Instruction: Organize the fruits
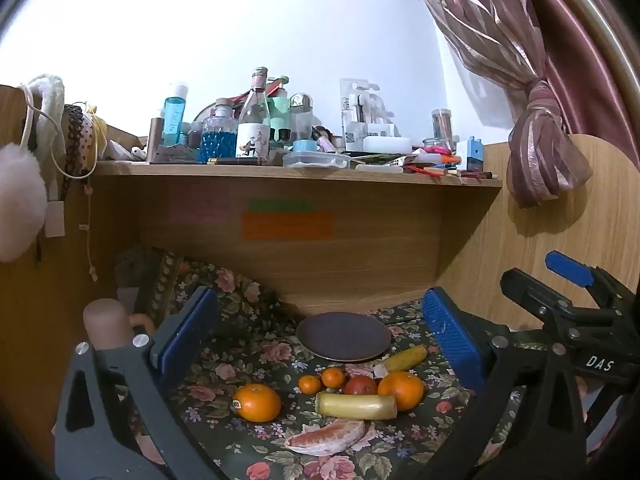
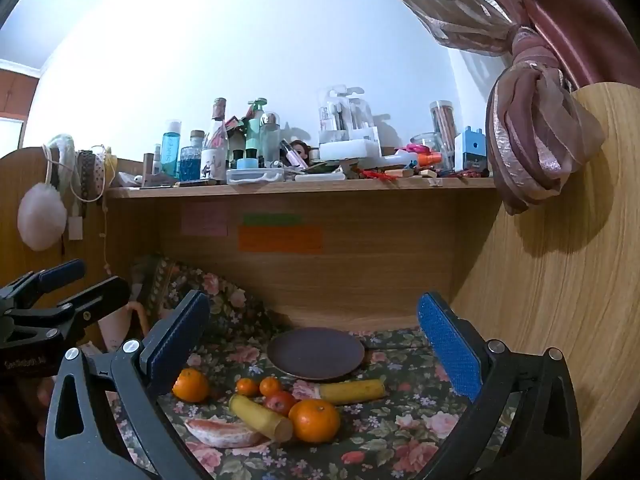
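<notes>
So far nothing looks sorted, judging by the left wrist view: the plate (image 1: 343, 336) lies bare on the floral cloth (image 1: 224, 364) of the desk, and every fruit sits loose on the cloth at 6 o'clock from it. The left claw (image 1: 316, 340) hangs wide open above the spread, holding nothing. One orange (image 1: 257, 402) with a sticker rests alone at 7 o'clock from the plate. Two tangerines (image 1: 321, 381) sit side by side, with a red apple (image 1: 361, 385) just beside them at 3 o'clock and a second orange (image 1: 401, 391) touching that. A banana (image 1: 356, 406) lies across in front of the apple, another banana (image 1: 405, 358) lies just off the plate's rim at 4 o'clock, and a peeled pink grapefruit wedge (image 1: 327, 438) is nearest the camera. The right claw (image 1: 568, 284) shows at 3 o'clock, its fingers apart and empty.

Next, the right wrist view tells the same story. The right claw (image 2: 314, 352) is spread wide and empty over the heap; the left claw (image 2: 68, 284) peeks in at 9 o'clock, also apart. The plate (image 2: 315, 354) carries no fruit. Fruits look whole, smooth and bright, except the wedge (image 2: 224, 434), which is peeled, pale and soft-looking. All of them are left to place, I judge.
</notes>
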`<state>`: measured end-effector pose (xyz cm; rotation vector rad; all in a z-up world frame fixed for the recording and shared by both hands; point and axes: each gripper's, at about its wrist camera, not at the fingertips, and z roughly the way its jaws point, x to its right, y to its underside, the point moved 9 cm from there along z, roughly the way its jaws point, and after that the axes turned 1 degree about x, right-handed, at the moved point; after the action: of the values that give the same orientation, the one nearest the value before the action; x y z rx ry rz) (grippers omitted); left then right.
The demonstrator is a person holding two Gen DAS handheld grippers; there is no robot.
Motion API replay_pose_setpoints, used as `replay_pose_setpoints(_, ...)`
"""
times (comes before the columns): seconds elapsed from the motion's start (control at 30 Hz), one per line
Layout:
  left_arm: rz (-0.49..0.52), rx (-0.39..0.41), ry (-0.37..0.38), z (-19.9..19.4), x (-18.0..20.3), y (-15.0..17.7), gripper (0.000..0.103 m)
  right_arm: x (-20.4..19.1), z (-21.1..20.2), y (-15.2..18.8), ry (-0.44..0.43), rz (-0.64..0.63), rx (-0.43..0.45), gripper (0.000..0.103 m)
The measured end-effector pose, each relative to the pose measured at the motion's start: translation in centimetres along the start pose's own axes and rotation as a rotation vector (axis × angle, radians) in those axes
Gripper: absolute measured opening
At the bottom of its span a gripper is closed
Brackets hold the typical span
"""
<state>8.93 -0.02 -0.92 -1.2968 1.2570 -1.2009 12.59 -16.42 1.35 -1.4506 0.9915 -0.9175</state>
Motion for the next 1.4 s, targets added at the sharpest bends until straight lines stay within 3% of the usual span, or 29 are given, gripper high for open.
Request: replay_pose_setpoints(1.4,0.008,-0.019,0.011,0.5,0.3,0.8,0.103,0.3,0.6,0.7,0.003,0.017,-0.021,0.103)
